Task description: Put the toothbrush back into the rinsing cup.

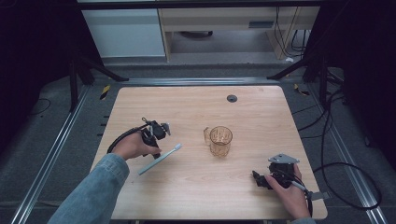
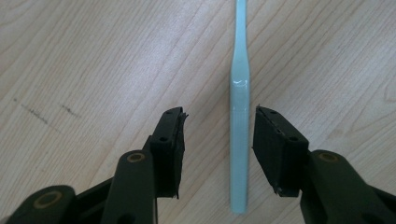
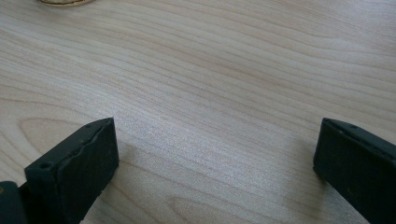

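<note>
Toothbrush [image 2: 239, 116], pale blue, lies flat on the wooden table [image 1: 261, 107], left of the amber cup [image 1: 220, 140] and well apart from it. The left gripper [image 2: 217, 140] straddles its handle, jaws parted with a gap on each side and nothing held. The right gripper [image 3: 215, 158] rests wide open near the table's right front corner. The brush looks light, stiff and smooth; the thicker handle section between the jaws seems the best hold, as the slim neck may slip.

Lab recording setup: wooden table [image 1: 196, 100] between floor rails [image 1: 56, 140], black curtains [image 1: 32, 46] at sides, tripod legs [image 1: 299, 65], loose cables [image 1: 345, 163] off right edge.
</note>
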